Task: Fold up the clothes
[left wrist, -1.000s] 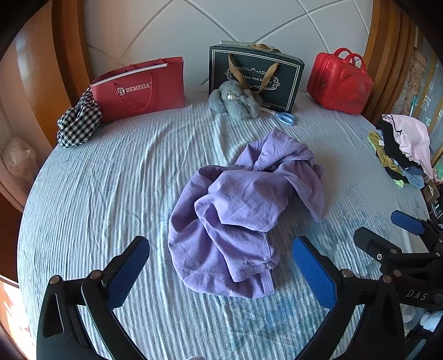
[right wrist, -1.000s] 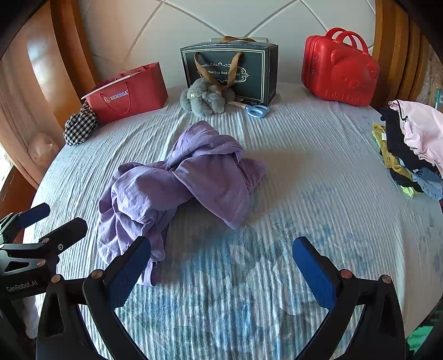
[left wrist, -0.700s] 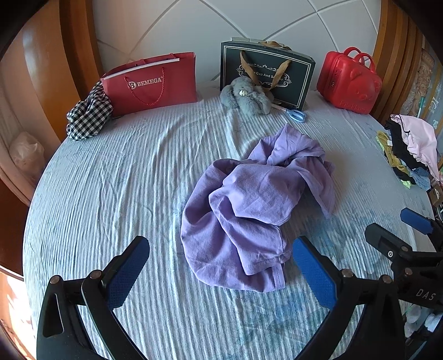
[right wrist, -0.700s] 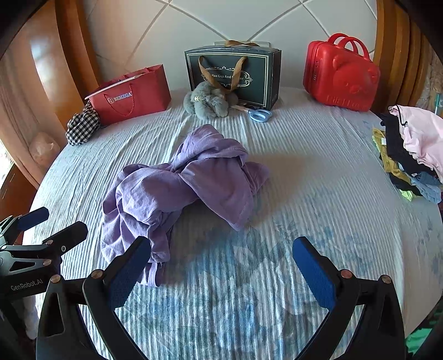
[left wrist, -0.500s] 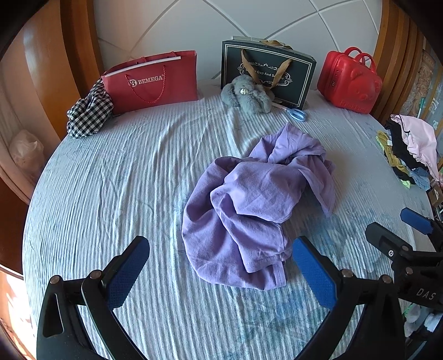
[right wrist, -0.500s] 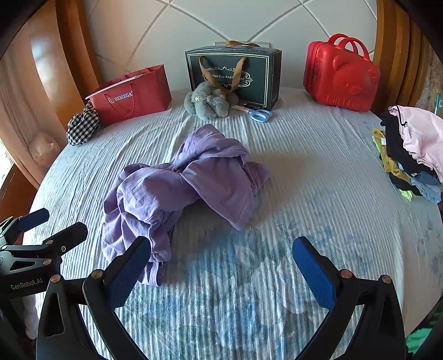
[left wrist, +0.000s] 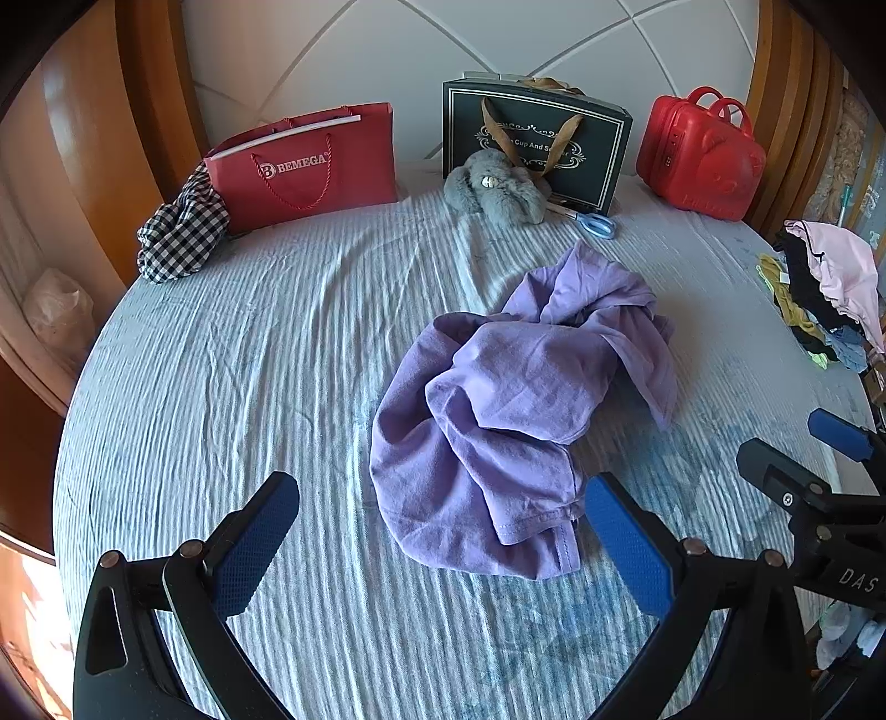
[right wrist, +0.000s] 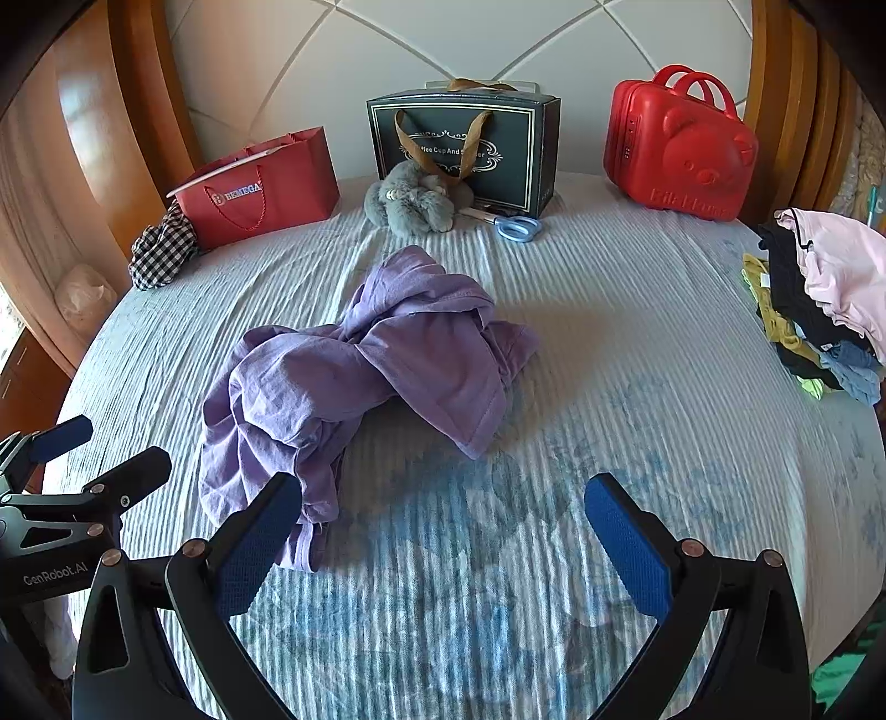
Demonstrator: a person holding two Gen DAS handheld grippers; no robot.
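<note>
Both grippers, left (left wrist: 442, 545) and right (right wrist: 443, 545), spread wide, gripping nothing, near crumpled purple shirt (left wrist: 515, 410); red bag (left wrist: 310, 166) (lettered "BEMEGA") behind.

Both wrist fisheyes look forward and down across the striped pale-blue bedspread (left wrist: 232, 354) toward the white quilted headboard (right wrist: 443, 50), sharing the crumpled purple cotton garment (left wrist: 515, 399) (right wrist: 360, 365); the right view sits further right.

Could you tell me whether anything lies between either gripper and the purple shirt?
Nothing visible does. The left gripper and right gripper are both open, with only bare bedsheet between them and the purple shirt. The scissors, plush toy and bags sit beyond it.
</note>
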